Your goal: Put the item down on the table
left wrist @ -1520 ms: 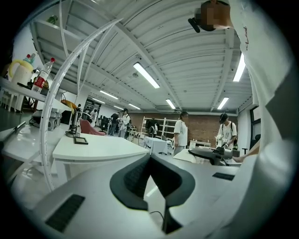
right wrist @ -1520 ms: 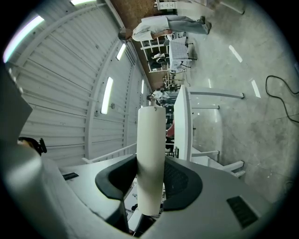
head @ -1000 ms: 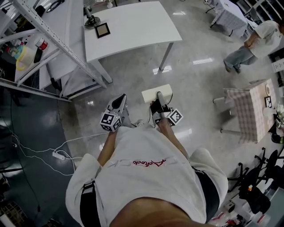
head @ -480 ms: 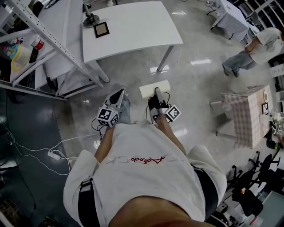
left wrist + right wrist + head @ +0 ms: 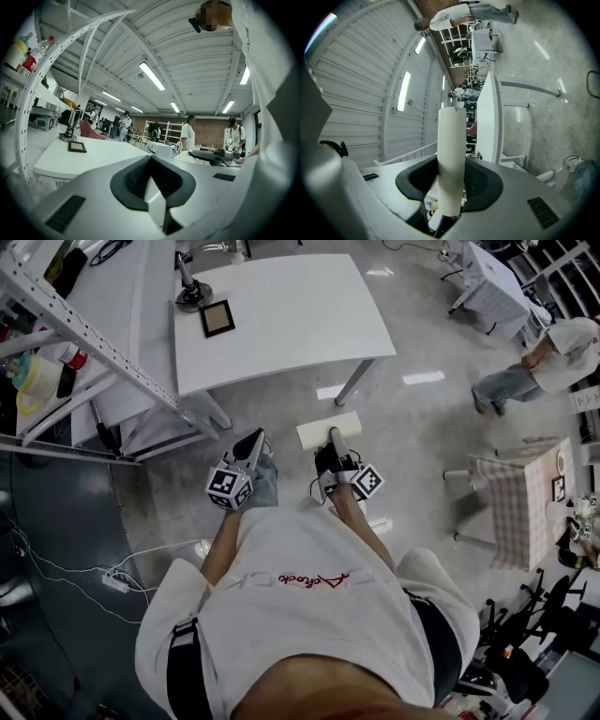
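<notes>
A cream flat block [image 5: 328, 429] sticks out ahead of my right gripper [image 5: 333, 442], whose jaws are shut on it. In the right gripper view the block [image 5: 451, 154] stands as a tall pale slab between the two dark pads. My left gripper [image 5: 251, 443] is held beside it at the left, jaws together with nothing in them; its own view shows the tips [image 5: 151, 161] meeting. The white table [image 5: 300, 324] lies ahead of both grippers across a strip of grey floor, with a small framed picture [image 5: 217, 318] and a metal stand [image 5: 191, 293] at its far left.
A metal shelving rack [image 5: 89, 343] with bottles runs along the left, close to the table's legs. A small checked table [image 5: 525, 498] and a standing person [image 5: 548, 357] are at the right. Cables and a power strip [image 5: 114, 579] lie on the floor at the left.
The table sits a little lower and nearer in the head view than before. Both grippers keep their places in front of the body, the right one still gripping the block.
</notes>
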